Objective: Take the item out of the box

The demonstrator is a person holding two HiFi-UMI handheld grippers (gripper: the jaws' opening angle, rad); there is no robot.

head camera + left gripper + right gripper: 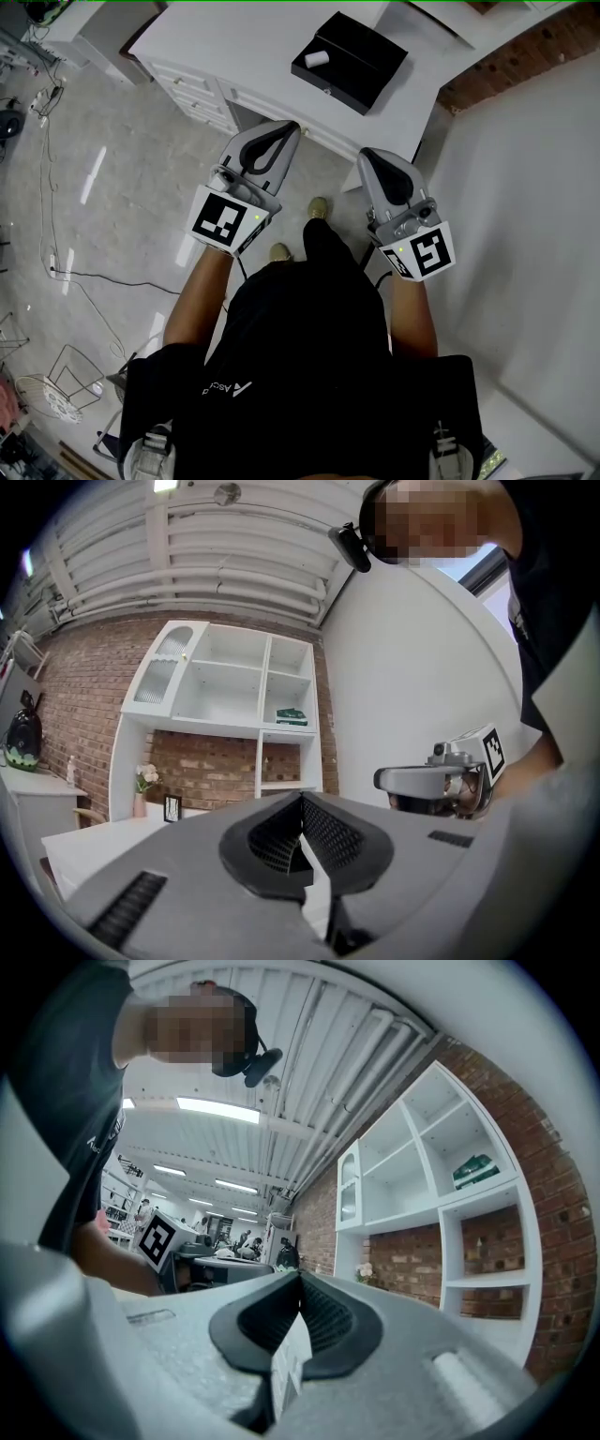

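You're holding both grippers low in front of you, short of the table (225, 42). The left gripper (286, 133) is keeping its jaws pressed together on nothing, and the right gripper (368, 156) is doing likewise. The white item (316, 58) is lying in the black box (366, 52) on the table, well apart from both.

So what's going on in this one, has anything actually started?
Not really. A person stands facing a white desk, holding the left gripper and right gripper short of it. Both have their jaws together with nothing between them. On the desk sits a black box with a small white cylinder-shaped item resting in or on it, untouched. Neither gripper is at the box.
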